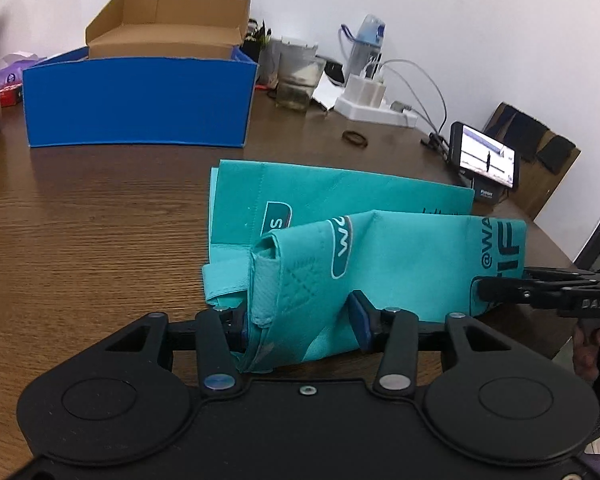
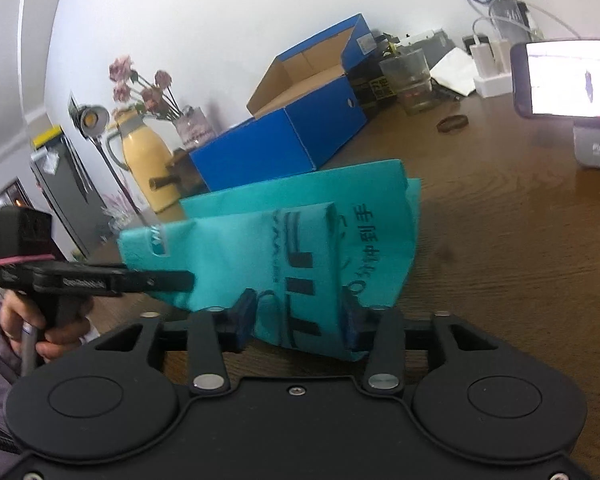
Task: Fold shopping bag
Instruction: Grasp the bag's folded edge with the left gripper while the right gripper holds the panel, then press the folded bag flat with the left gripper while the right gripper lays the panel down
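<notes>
The bag point(image 1: 340, 216) lies on the table point(image 1: 100, 208) near its front edge, its near half raised off the top. Behind it to the left stands a box point(image 1: 140, 100). A phone point(image 1: 486, 156) stands at the right edge, a ring point(image 1: 355, 138) between them.

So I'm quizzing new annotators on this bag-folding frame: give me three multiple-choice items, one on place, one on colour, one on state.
1. Where is the blue box relative to the shopping bag?
A. under it B. behind it on the table C. inside it

2. What colour is the bag?
A. teal B. red C. white

3. What is the bag's near edge doing?
A. lying flat B. lifted by both grippers C. rolled up

B: the box stands beyond the bag.
A: its fabric is teal.
B: the left gripper and right gripper each have fabric between their fingers, raised.
</notes>
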`<move>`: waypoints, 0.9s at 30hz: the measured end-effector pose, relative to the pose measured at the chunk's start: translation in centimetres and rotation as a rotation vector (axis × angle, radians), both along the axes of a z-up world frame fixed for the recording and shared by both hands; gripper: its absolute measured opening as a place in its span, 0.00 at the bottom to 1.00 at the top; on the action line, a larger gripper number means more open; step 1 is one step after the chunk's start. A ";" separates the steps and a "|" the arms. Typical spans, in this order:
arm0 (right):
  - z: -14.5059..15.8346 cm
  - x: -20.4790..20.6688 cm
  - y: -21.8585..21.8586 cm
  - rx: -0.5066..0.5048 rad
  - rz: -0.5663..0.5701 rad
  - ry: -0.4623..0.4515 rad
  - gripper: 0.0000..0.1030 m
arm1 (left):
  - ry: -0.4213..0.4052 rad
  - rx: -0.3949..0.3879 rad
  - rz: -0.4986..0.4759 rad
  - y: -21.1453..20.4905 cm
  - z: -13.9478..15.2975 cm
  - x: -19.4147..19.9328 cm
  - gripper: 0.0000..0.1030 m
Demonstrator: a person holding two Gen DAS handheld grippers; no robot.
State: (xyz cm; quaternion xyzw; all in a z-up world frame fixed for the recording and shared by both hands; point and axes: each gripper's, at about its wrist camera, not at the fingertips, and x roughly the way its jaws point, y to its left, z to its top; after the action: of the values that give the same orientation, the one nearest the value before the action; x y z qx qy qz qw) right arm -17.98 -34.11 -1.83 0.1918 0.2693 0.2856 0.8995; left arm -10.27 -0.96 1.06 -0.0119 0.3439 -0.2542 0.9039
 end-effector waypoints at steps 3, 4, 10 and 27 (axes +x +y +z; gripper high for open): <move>0.1 0.5 -0.8 0.120 -0.021 0.004 0.60 | 0.000 0.033 -0.025 -0.1 0.0 0.3 0.42; -0.1 0.9 -1.1 0.147 -0.038 0.013 0.60 | 0.000 0.043 -0.034 -0.1 0.0 0.4 0.42; 0.5 1.3 1.1 -0.146 -0.141 0.000 0.26 | -0.031 0.093 -0.057 -0.7 -0.4 0.1 0.42; 1.8 -1.6 3.8 -0.355 -0.058 -0.042 0.28 | -0.233 -0.132 0.039 2.1 3.4 -5.0 0.42</move>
State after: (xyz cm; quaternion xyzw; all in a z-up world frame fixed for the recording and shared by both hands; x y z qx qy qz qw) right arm -19.58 -30.27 -0.07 0.0316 0.2911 0.2113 0.9325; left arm -15.24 1.17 4.45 -0.0484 0.2190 -0.2581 0.9397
